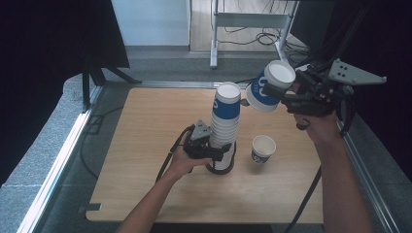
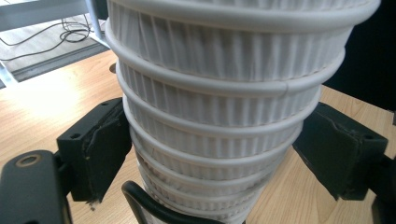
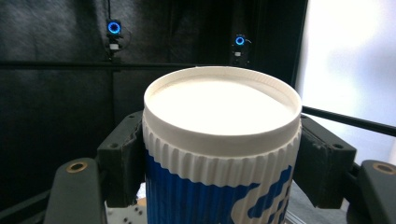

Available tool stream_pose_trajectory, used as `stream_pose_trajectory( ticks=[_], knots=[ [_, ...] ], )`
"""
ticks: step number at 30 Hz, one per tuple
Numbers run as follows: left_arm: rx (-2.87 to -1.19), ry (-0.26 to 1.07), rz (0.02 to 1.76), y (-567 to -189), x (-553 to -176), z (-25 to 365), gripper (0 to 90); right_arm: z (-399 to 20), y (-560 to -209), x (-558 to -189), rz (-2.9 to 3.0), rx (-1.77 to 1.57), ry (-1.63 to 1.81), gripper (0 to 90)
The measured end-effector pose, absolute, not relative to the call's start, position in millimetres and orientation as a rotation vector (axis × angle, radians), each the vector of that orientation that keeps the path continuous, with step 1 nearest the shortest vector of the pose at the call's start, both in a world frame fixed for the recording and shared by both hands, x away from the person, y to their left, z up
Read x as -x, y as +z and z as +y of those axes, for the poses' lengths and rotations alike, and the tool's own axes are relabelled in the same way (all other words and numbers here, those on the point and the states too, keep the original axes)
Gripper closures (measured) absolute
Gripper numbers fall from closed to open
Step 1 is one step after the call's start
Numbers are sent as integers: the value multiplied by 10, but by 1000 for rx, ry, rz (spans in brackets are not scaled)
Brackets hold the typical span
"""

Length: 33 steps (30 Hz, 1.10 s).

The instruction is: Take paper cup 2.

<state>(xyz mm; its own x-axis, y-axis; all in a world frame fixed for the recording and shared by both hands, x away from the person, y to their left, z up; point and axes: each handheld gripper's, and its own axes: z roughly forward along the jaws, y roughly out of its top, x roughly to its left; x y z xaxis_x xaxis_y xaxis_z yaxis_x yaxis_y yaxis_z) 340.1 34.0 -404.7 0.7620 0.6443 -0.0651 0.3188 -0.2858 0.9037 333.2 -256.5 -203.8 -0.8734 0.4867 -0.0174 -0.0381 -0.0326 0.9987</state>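
A tall stack of upside-down blue-and-white paper cups (image 1: pixel 226 121) stands mid-table. My left gripper (image 1: pixel 219 152) is shut on its lower ribbed part, and in the left gripper view the stack (image 2: pixel 224 107) sits between both black pads (image 2: pixel 100 144). My right gripper (image 1: pixel 273 93) is in the air just right of the stack's top, shut on a single cup (image 1: pixel 268 87) that is tilted with its white base up. The right gripper view shows that cup (image 3: pixel 219 140) gripped from both sides.
One upright cup (image 1: pixel 263 148) stands on the wooden table (image 1: pixel 145 160), right of the stack. A black loop (image 2: pixel 149 205) curls around the stack's foot. Dark curtains hang left and right, and a metal frame (image 1: pixel 243 22) with cables stands beyond the far edge.
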Motion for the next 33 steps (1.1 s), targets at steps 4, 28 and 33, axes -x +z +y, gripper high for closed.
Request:
stream_pose_trajectory(
  ticks=[4, 28, 33],
  knots=[
    [-1888, 384, 740, -4048, -3397, 333, 134, -2632, -2163, -3287, 1895, -472, 1966, 275],
    [-1869, 373, 786, -4037, -3399, 327, 95, -2666, -2978, -3203, 1968, -539, 1932, 274],
    [-1854, 360, 796, -4014, -3381, 337, 39, -2616, -3096, -3175, 1989, -542, 1919, 274]
  ],
)
